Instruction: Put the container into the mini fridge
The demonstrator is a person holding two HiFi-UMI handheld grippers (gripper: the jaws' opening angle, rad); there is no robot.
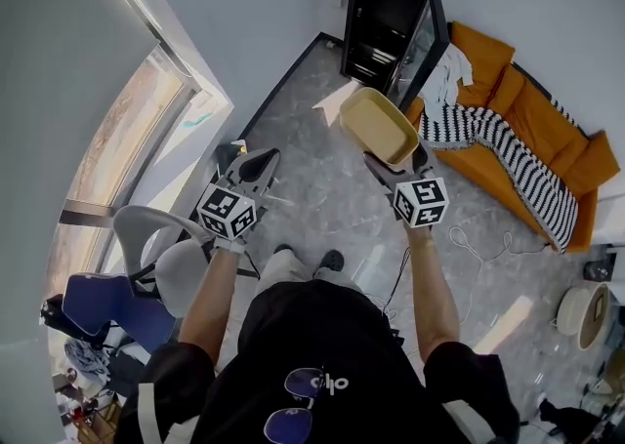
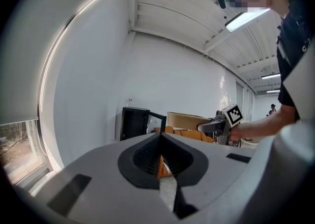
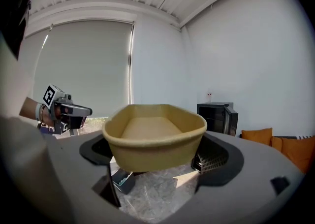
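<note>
**Container held by one end, fridge well ahead**
Your right gripper (image 1: 389,171) jaws pinch the container (image 1: 376,124) at its near end, aloft over the floor (image 1: 312,140). The left gripper (image 1: 252,169) jaws are closed and empty. So cantilevered, it may tilt, slip, or clip the open mini fridge (image 1: 383,18).

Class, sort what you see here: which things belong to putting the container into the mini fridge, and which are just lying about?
Job in hand: tan container, right gripper holding it, open mini fridge.
Lying about: orange sofa, striped blanket, grey chair.
</note>
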